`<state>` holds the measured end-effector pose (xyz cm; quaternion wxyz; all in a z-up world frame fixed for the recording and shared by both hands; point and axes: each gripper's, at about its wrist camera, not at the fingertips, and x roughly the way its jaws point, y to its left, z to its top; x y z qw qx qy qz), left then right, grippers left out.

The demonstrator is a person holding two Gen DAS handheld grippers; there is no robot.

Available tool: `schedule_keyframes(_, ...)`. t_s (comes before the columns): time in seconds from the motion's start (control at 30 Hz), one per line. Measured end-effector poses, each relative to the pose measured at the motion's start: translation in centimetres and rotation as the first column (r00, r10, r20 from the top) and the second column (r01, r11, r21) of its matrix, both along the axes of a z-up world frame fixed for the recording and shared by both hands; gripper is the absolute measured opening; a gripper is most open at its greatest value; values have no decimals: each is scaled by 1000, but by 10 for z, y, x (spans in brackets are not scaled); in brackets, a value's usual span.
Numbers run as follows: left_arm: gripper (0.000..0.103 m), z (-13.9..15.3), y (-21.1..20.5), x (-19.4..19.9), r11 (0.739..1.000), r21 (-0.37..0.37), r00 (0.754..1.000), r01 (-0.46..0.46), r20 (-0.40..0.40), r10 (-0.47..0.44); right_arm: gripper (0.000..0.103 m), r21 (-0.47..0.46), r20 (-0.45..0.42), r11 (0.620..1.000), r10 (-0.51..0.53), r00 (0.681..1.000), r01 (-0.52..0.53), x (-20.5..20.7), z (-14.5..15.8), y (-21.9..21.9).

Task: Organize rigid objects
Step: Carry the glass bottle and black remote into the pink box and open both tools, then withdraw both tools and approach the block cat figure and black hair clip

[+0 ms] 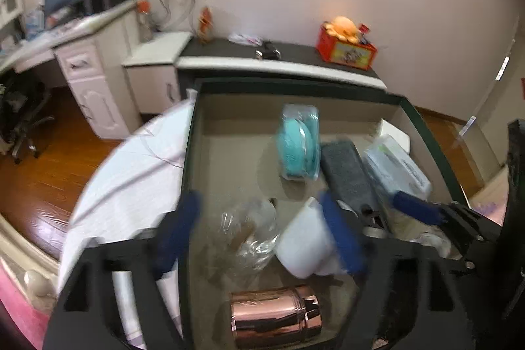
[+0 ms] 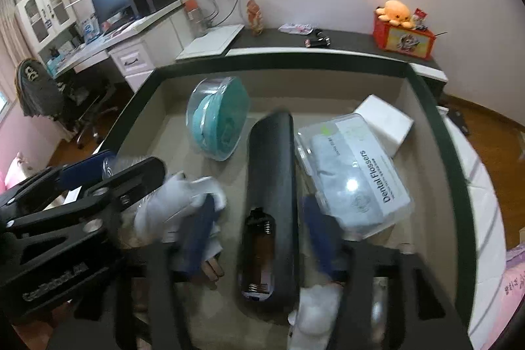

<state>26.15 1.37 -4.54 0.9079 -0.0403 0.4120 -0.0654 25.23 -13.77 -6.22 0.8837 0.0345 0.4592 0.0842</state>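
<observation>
Both grippers hung over the dark-rimmed box [image 2: 426, 94]. The right gripper [image 2: 262, 228] stood spread, its blue fingers either side of the long black case [image 2: 270, 173] (open at the near end) without touching it. The left gripper [image 1: 262, 235] was also spread, one finger apparently against a white container [image 1: 305, 248], though blur hid the contact.

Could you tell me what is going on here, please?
A person is sorting items in a shallow green-rimmed box with a handheld gripper in each hand. The right gripper is open, its fingers on either side of a long dark case. The left gripper is also open, above a crumpled clear bag and beside a white container. A teal item in a clear case, a dental flosser box and a copper canister lie in the box.
</observation>
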Motion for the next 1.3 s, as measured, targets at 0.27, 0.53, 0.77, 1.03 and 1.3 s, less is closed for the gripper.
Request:
schedule_keyframes(0.27, 103, 35, -4, -42, 1000, -16, 996, -3, 88, 4, 103, 21, 73, 999, -29, 997, 28, -17, 26, -7)
schedule_keyframes(0.53, 103, 60, 8, -92, 997, -77, 989, -30, 144, 40, 103, 26, 147, 999, -34, 989, 30, -54, 53, -11)
schedule_keyframes(0.77, 103, 57, 9, -143, 999, 27, 985, -47, 170, 42, 103, 47, 214, 997, -64, 975, 55, -117, 78, -29)
schedule_keyframes(1.03, 103, 24, 12, -188, 998, 21, 992, -63, 113, 60, 103, 36, 210, 995, -102, 972, 96, -192, 71, -57)
schedule_keyframes(1.3, 103, -5, 3, -217, 999, 19, 998, -48, 50, 47, 103, 63, 121, 990, -131, 984, 124, -239, 34, -65)
